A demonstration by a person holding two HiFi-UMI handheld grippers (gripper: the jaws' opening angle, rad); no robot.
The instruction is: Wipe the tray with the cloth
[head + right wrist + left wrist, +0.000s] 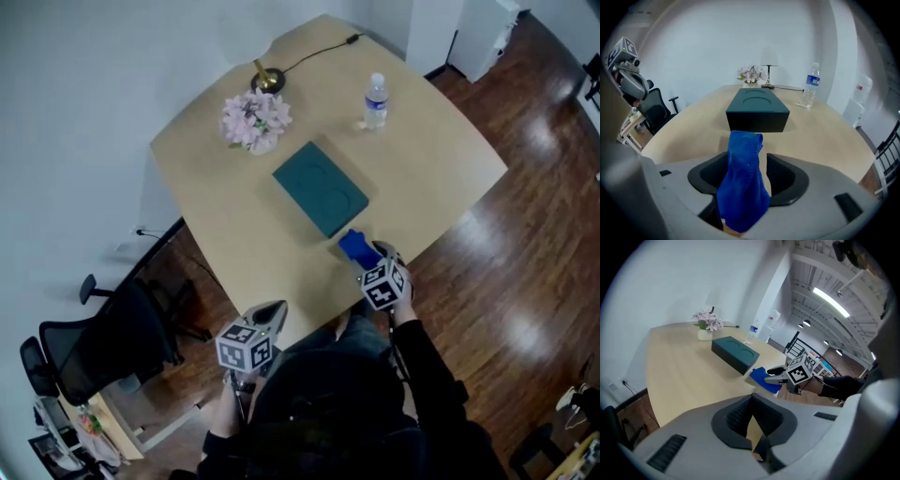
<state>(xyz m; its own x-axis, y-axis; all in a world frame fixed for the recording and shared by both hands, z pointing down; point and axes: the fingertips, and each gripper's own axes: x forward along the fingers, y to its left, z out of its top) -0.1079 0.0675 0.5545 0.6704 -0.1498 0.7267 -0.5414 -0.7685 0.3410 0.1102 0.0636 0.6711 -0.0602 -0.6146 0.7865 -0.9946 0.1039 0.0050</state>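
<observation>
The dark teal tray (321, 187) lies in the middle of the light wooden table (225, 234), and both gripper views show it ahead (735, 354) (758, 110). A blue cloth (352, 246) sticks out of my right gripper (372, 255), which is shut on it just above the table's near edge, short of the tray. In the right gripper view the cloth (743, 178) stands up between the jaws. My left gripper (272, 311) hovers off the table's near-left edge, shut and holding nothing. The left gripper view shows the right gripper (774, 376) with the cloth (763, 377).
A vase of pink flowers (255, 120) and a lamp base with its cable (268, 80) stand at the table's far side. A water bottle (376, 100) is at the far right. A black office chair (103, 342) is on the floor to the left.
</observation>
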